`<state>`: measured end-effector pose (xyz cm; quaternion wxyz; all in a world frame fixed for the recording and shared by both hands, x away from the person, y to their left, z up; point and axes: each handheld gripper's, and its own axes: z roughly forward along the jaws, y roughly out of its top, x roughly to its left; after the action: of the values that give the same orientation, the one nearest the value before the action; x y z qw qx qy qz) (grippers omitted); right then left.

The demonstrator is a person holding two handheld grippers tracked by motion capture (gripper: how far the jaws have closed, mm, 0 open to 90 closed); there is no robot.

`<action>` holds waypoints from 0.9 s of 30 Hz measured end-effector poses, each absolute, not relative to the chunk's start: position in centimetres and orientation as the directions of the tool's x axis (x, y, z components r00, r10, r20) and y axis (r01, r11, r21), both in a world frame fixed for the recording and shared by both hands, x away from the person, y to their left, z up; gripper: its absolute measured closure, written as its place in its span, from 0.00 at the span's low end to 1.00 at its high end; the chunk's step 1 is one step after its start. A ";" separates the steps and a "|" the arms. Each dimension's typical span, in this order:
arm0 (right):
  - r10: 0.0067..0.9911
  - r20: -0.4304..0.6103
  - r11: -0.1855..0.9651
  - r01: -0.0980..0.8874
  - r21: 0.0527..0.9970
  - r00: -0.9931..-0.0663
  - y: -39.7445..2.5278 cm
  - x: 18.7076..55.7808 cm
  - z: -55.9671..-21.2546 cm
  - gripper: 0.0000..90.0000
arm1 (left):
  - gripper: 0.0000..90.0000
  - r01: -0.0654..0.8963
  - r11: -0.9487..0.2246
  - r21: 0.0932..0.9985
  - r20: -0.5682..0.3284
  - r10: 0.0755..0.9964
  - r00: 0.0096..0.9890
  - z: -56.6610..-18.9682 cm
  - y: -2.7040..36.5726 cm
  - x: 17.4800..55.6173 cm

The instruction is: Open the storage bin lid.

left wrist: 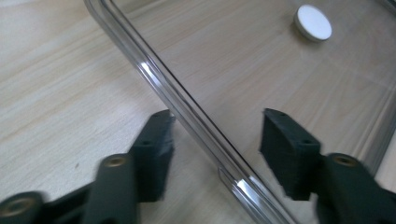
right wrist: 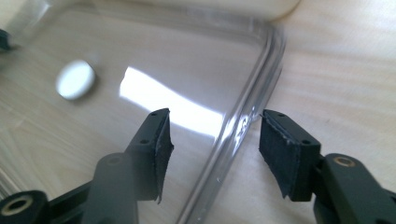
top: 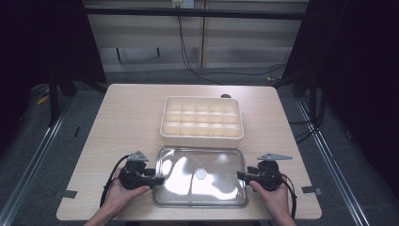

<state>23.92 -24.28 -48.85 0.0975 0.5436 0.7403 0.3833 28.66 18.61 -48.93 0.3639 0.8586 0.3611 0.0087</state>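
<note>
Both hand-held grippers straddle opposite short edges of the clear lid, jaws apart and not yet clamped

The left hand-held gripper (top: 157, 180) stands wide with the raised rim of the clear, glossy rectangular plastic lid (top: 221, 188) running between its black ribbed pads (left wrist: 285, 154); the right hand-held gripper (top: 240, 175) is equally wide across the opposite rim. The lid lies flat on the pale wood-grain worktop (top: 127, 117), near the person, just in front of the cream, matt plastic organiser box with a grid of small compartments (top: 202, 117), and carries a small round white knob (top: 201, 174) at its centre. I judge the slick, thin rim could slip from the pads or flex if one side closes first, tilting the lid; glare on it also hides the edge
</note>
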 end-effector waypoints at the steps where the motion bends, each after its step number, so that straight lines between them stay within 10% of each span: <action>1: 0.879 0.279 0.104 0.725 0.680 -0.388 -24.4 23.8 -48.7 0.48 | 0.50 0.608 -0.462 0.646 -0.253 0.621 0.741 -48.9 18.7 28.7; 27: 0.861 0.232 0.002 0.460 0.888 -0.452 -27.3 19.6 -44.0 0.32 | 0.30 0.522 -0.324 0.789 -0.188 0.681 0.707 -44.9 23.7 27.1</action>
<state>19.63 -27.34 -44.05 0.1954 0.4854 0.6802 0.5133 27.06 23.75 -44.87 0.4468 0.8088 0.3719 0.0892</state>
